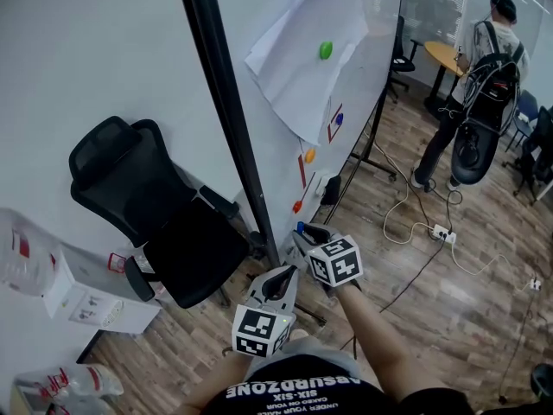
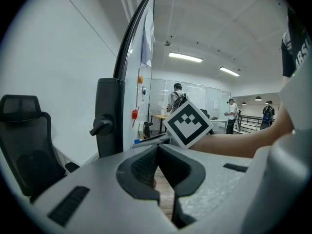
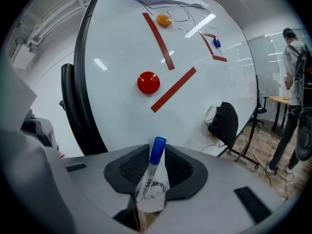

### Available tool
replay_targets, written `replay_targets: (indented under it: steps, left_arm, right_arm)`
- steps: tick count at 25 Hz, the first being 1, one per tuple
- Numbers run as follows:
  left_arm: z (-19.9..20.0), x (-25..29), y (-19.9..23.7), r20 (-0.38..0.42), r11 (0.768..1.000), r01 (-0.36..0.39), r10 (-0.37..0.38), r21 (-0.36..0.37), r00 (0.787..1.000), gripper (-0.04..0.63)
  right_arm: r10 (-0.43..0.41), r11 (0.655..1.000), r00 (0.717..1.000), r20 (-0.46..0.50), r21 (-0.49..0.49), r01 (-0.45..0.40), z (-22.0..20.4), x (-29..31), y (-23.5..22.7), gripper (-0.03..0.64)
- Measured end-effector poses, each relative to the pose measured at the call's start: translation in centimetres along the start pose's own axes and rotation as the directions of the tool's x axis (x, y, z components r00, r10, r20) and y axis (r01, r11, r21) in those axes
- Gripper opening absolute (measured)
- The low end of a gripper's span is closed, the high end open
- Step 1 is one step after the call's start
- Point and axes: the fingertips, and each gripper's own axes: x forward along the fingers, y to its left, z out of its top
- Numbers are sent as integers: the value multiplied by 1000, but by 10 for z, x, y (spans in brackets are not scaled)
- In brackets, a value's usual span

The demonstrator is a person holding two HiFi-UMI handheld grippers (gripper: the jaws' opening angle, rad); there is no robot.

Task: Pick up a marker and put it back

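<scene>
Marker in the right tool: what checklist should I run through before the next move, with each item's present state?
1. Marker between the jaws of the right tool: ok, the pads sit against it on both sides.
2. Cap on: ok, the blue cap is in place and points ahead past the jaw tips.
3. Left tool out of the way: ok, jaws together with nothing between them, and it sits apart from the right tool in the head view.
4. Space ahead free: ok, only the whiteboard faces the marker, and the red magnet is higher up.
5. Spot to put the marker back: cannot tell, no tray or holder is plainly visible.
</scene>
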Motion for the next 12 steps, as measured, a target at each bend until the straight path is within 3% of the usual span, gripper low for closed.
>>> replay_targets:
  steps: [12]
  left_arm:
    - [-1, -4, 4, 1, 1000, -2, 2, 5, 1000, 3]
  right_arm:
    - [0, 999, 1000, 25, 39, -1, 1, -3, 2, 75]
